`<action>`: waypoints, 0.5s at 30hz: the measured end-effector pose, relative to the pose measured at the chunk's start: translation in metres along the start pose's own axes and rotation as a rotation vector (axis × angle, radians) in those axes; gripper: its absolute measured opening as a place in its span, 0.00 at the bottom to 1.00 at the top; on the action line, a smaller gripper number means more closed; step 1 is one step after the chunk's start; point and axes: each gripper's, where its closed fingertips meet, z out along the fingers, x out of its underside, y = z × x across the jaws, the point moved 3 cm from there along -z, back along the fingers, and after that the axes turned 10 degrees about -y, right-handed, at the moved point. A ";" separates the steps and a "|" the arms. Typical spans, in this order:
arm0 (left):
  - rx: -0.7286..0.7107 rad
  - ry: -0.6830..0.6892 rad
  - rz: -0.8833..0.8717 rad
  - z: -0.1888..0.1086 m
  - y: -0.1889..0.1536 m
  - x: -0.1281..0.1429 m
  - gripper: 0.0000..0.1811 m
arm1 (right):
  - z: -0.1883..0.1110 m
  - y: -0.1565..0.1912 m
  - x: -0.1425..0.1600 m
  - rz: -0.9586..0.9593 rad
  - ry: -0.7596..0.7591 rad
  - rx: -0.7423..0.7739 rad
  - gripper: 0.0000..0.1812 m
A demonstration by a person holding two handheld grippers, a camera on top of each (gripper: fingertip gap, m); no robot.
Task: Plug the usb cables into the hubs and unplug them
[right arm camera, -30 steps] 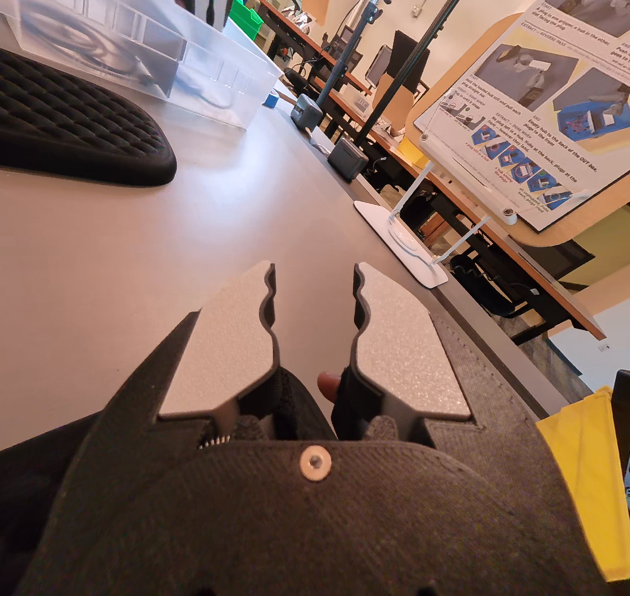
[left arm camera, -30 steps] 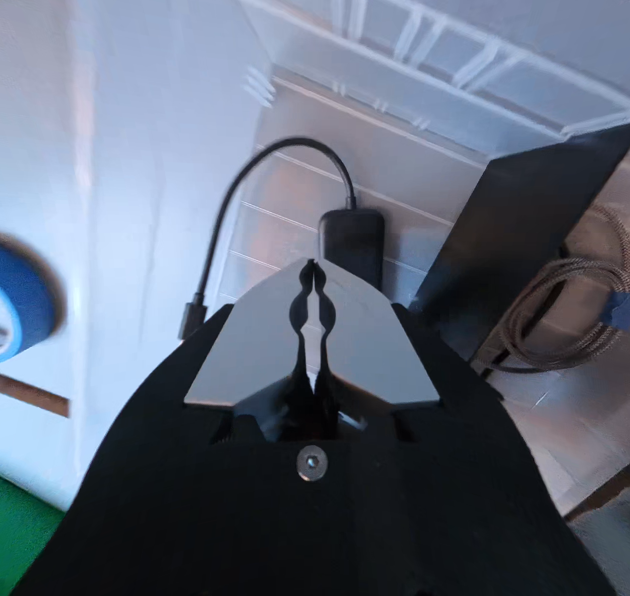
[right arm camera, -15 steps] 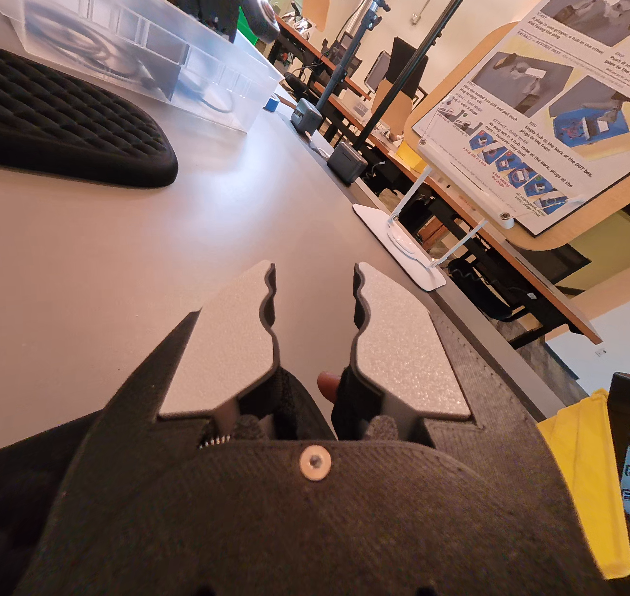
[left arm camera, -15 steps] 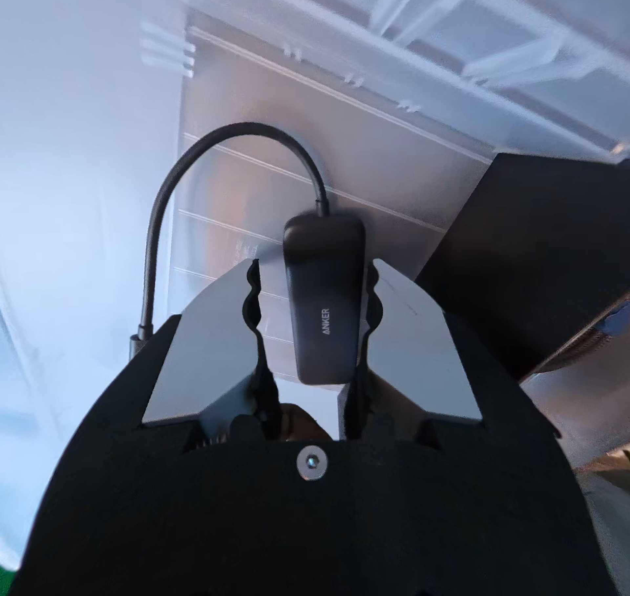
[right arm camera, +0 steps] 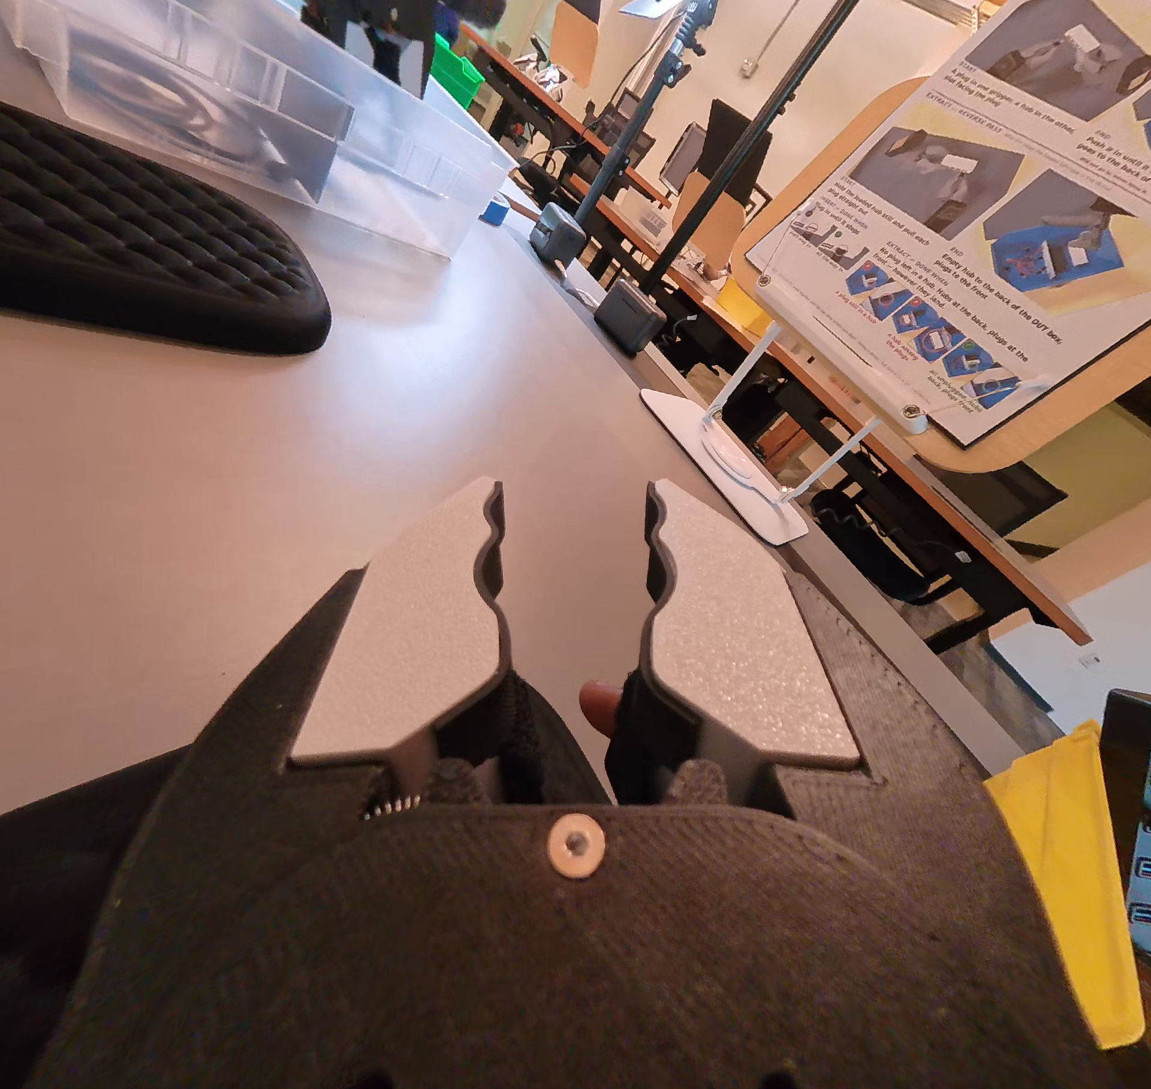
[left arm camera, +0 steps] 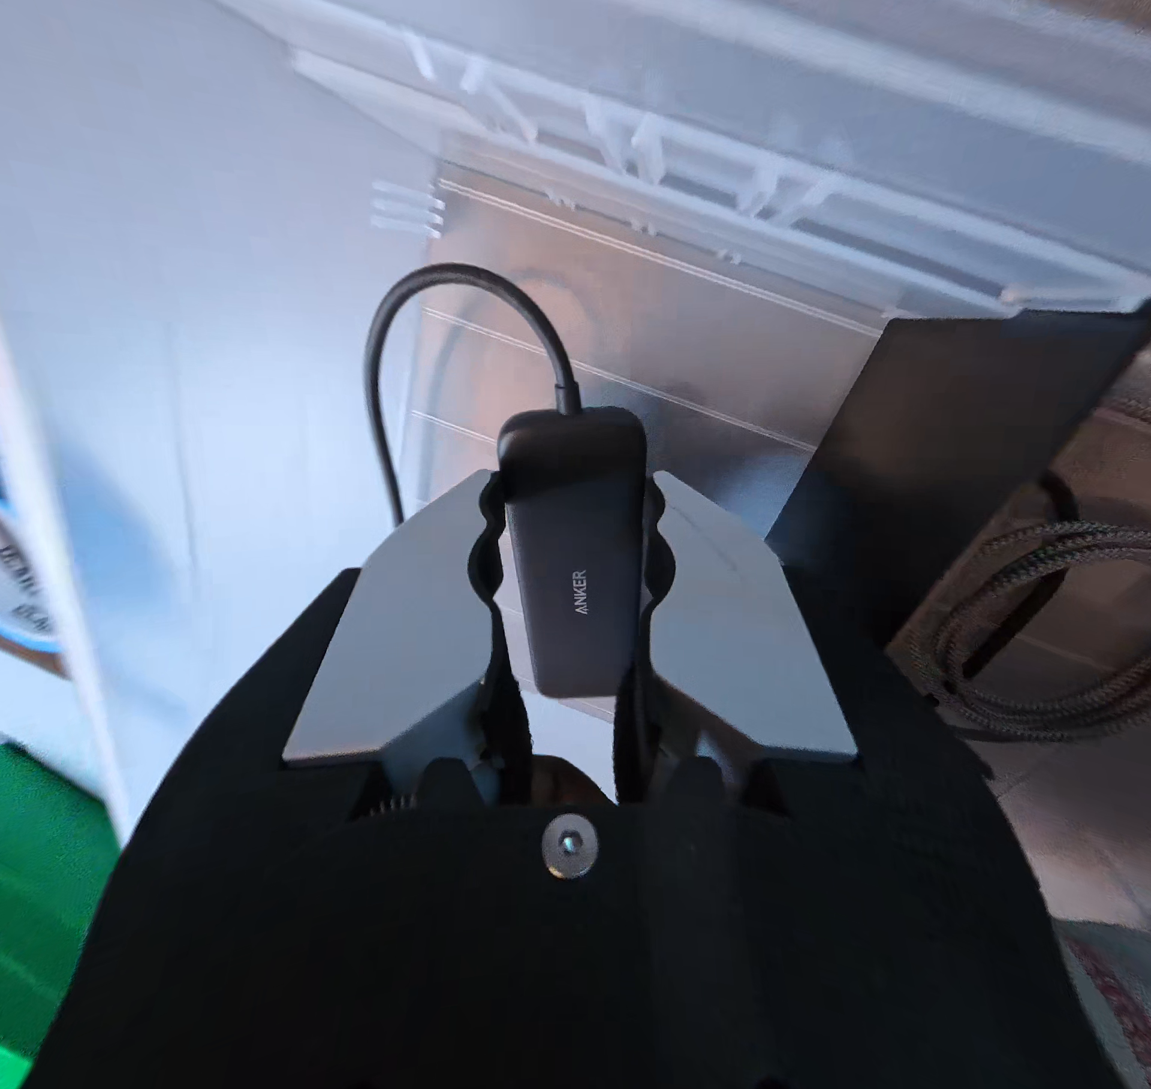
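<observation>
— Black hub [left arm camera: 576, 567], dark and slim, sits between the fingers of the left tool [left arm camera: 572, 502], which are closed against its long sides. Its short cable [left arm camera: 436, 337] loops up and round to the left.

— Is anything plugged in yet?

— Not that I can see. The hub hangs over the clear bin [left arm camera: 685, 237], and a braided usb cable [left arm camera: 1021, 635] lies coiled to the right, past a black divider [left arm camera: 922, 436], well apart from the hub.

— And the other one?

— The right tool [right arm camera: 573, 551] rests low over the grey counter [right arm camera: 249, 467], its fingers apart and holding nothing. I'd say this is the very start: fetching a plug, every insertion and every pull are left.
</observation>
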 end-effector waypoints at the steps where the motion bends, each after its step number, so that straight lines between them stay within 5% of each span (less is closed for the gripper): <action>1: -0.024 -0.025 -0.004 -0.007 0.002 -0.003 0.24 | 0.000 0.000 0.000 0.003 -0.003 0.001 0.24; 8: -0.328 -0.330 -0.051 -0.085 0.014 -0.029 0.24 | -0.001 -0.001 -0.001 0.012 -0.011 0.003 0.24; 15: -0.796 -0.969 -0.112 -0.196 -0.013 -0.074 0.24 | -0.001 -0.001 -0.001 0.009 -0.012 0.000 0.24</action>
